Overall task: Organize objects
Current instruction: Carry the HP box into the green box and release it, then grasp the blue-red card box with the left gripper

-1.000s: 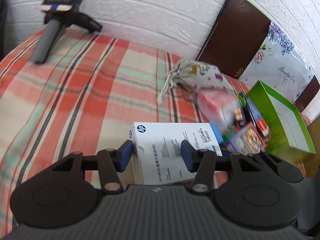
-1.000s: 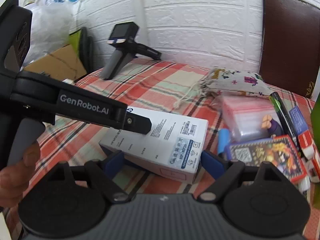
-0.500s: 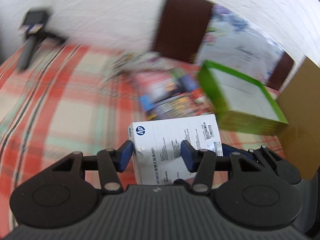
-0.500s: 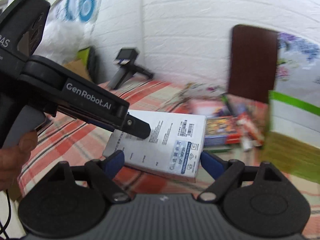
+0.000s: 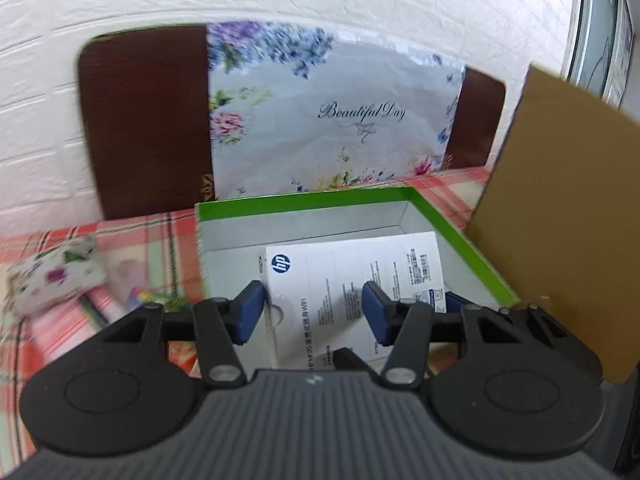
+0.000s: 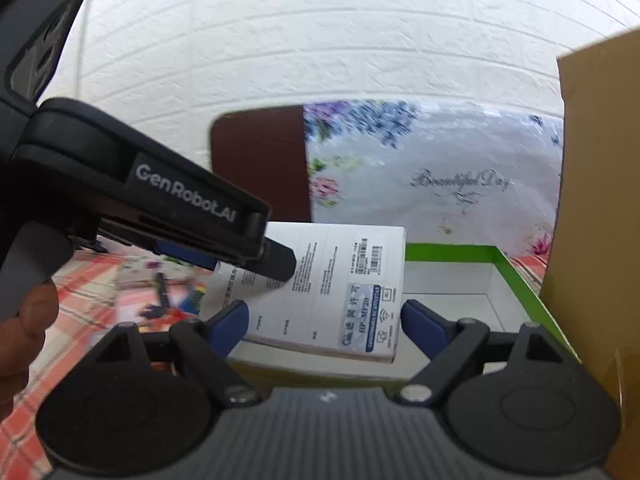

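Here, in the left wrist view, the left gripper (image 5: 313,312) fills the lower frame, its blue pads clamped on a white HP box (image 5: 352,284). Those jaws have just been opening slightly, the box still between them. The box hangs over an open green-rimmed box (image 5: 304,198) at centre.

In the right wrist view, the right gripper (image 6: 325,325) sits low, jaws wide, pads pressed on the same white box's ends. The left gripper reaches in from the upper left.
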Available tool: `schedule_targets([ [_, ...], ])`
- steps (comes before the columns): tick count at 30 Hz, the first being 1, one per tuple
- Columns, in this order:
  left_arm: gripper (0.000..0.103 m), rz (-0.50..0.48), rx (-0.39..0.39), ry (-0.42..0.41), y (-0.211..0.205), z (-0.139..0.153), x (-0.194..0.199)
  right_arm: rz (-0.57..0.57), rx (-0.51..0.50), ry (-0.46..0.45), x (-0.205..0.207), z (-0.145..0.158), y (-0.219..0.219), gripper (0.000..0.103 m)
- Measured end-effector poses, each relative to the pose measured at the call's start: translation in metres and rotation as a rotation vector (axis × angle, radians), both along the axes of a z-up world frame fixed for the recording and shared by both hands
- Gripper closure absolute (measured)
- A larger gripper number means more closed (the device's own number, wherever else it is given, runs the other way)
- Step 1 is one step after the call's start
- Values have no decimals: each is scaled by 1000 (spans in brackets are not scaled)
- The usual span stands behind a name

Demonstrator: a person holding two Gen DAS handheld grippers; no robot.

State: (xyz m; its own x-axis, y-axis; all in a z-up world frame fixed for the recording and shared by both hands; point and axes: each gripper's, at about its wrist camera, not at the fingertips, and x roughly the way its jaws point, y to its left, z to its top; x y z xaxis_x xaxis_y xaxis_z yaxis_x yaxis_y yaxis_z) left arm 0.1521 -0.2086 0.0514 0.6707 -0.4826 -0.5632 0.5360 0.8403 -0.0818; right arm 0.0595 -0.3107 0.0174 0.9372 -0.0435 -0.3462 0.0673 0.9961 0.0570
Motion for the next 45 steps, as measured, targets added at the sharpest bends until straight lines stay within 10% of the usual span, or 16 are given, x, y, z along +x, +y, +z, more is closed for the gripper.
schedule_targets([
  [4, 46, 31, 97, 46, -16, -23, 13, -26, 11, 19, 9, -19, -9, 11],
  [14, 37, 80, 44, -22, 24, -1, -36, 3, 81, -81, -12, -23, 5, 7],
  [21, 36, 173, 1, -77, 79, 16, -79, 80, 102, -91, -40, -12, 33, 28],
  [31, 36, 399, 77, 48, 183, -34, -99, 285, 34, 56, -73, -25, 101, 49],
  [45, 37, 431, -124, 193, 239, -54, -64, 322, -11, 171, 14, -30, 137, 36],
])
